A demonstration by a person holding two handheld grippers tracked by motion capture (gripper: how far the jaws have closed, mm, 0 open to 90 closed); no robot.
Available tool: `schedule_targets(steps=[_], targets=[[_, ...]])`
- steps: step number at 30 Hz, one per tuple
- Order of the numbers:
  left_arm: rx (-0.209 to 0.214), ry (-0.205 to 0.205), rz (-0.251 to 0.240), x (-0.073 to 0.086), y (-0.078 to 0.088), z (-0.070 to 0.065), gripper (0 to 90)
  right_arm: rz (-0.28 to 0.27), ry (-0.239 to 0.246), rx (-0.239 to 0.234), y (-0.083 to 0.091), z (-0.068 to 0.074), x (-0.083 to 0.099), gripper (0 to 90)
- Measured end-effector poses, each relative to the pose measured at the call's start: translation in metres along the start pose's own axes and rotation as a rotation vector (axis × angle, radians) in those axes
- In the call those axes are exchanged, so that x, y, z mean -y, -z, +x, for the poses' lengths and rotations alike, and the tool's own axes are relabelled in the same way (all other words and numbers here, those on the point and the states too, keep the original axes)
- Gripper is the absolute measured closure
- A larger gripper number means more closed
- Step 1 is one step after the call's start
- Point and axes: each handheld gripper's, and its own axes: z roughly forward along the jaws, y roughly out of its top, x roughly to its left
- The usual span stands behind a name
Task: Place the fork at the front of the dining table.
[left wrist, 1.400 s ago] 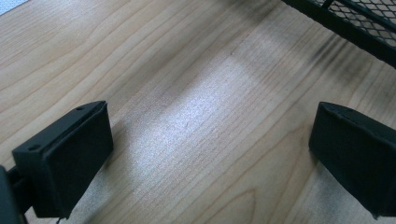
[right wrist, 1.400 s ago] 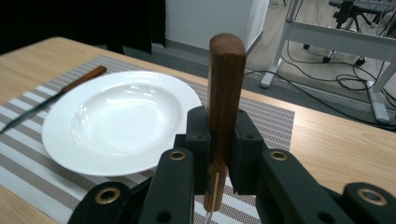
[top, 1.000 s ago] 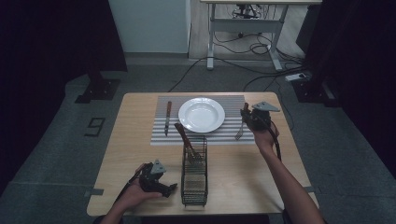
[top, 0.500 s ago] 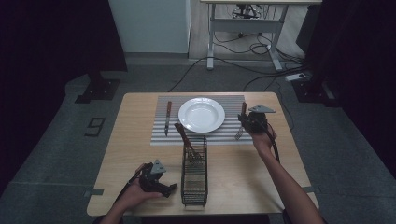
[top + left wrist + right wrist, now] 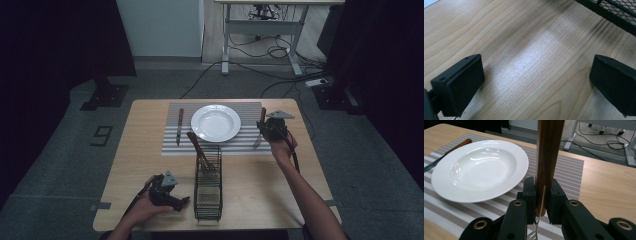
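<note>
Wooden at the handle, its upper end cut off in the right gripper view, a fork (image 5: 548,157) is pinched by the right gripper (image 5: 541,197) over the striped placemat (image 5: 250,142) beside the white plate (image 5: 215,123), while the left gripper (image 5: 536,82) is spread near the wire basket (image 5: 207,192).

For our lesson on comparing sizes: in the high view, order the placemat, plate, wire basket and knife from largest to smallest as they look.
1. Placemat
2. Plate
3. Wire basket, though it sits nearer the camera, so its rank against the plate is unsure
4. Knife
</note>
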Motion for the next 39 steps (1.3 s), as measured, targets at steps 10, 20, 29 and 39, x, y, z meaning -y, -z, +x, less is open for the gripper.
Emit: schedule_targets(steps=[10,20,29,39], targets=[[0.005,-0.008,0.0,0.001,0.001,-0.001,0.0,0.006,-0.009,0.019,-0.027,0.007,-0.008,79.5],[0.008,-0.011,0.001,0.001,0.001,-0.001,0.0,0.029,-0.033,0.042,-0.05,0.002,-0.014,79.5],[0.008,-0.012,0.001,0.001,0.001,-0.001,0.0,0.037,-0.059,0.056,-0.064,-0.002,-0.013,79.4],[0.007,-0.011,0.001,0.0,0.0,-0.001,0.0,0.083,-0.095,0.041,-0.079,-0.011,-0.015,79.2]])
